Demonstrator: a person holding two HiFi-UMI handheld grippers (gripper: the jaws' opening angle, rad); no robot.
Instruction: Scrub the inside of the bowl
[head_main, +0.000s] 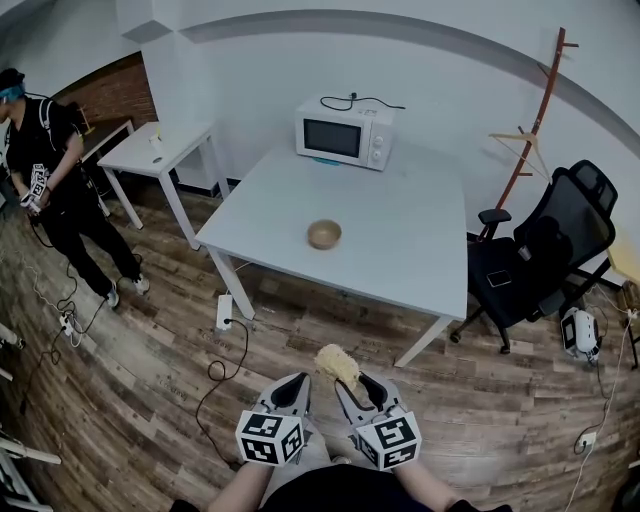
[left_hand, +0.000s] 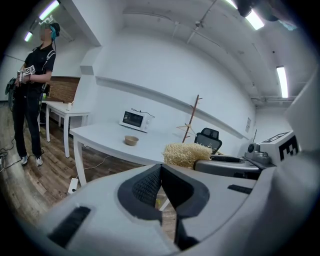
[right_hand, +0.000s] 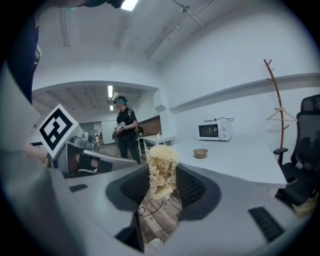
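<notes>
A small tan bowl (head_main: 324, 234) stands alone near the front of the white table (head_main: 420, 230), well ahead of both grippers; it also shows far off as the bowl (left_hand: 131, 140) and the bowl (right_hand: 200, 153). Over the wooden floor, short of the table, my right gripper (head_main: 352, 383) is shut on a straw-coloured fibrous scrubber (head_main: 337, 364). In the right gripper view the scrubber (right_hand: 161, 170) sticks up from between the jaws of the right gripper (right_hand: 162, 182). My left gripper (head_main: 298, 381) is beside it, shut, and the left gripper (left_hand: 160, 182) holds nothing. The scrubber (left_hand: 186, 154) shows just to its right.
A white microwave (head_main: 345, 131) sits at the table's far edge. A black office chair (head_main: 545, 250) and a wooden coat stand (head_main: 535, 120) are to the right. At the left are a smaller white table (head_main: 160, 148) and a person (head_main: 55, 180). A power strip (head_main: 225, 312) with cables lies on the floor.
</notes>
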